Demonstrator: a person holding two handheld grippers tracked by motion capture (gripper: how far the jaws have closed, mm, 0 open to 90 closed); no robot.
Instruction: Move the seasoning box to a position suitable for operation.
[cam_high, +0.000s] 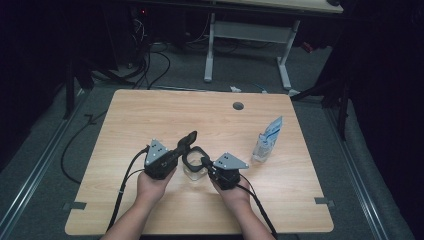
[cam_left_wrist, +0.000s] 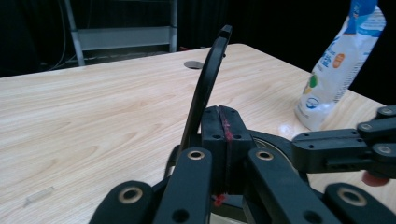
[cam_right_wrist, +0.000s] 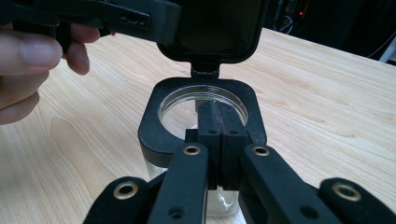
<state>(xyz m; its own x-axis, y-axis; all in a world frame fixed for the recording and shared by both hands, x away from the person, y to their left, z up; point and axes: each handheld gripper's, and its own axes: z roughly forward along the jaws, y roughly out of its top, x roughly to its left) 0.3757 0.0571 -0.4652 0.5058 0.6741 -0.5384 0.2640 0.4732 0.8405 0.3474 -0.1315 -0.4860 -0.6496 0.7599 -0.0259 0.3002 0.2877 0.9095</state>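
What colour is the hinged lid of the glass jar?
Black. The lid stands open above the jar's black rim, clearest in the right gripper view.

Each hand-held gripper is black: the left hand-held gripper (cam_high: 186, 146) and the right hand-held gripper (cam_high: 206, 162) both carry a grey 3-cornered plate on top and trail a black cable toward the near edge. Their linkage bars show brass-ringed pivot holes and small screws. A thin red line marks the pads (cam_left_wrist: 217, 126). Both forearms are bare.

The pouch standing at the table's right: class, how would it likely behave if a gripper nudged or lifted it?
The pouch stands tall on a narrow base, so a nudge would probably tip it. Its creased film walls look soft, so it would likely buckle when squeezed. It seems light for its size.
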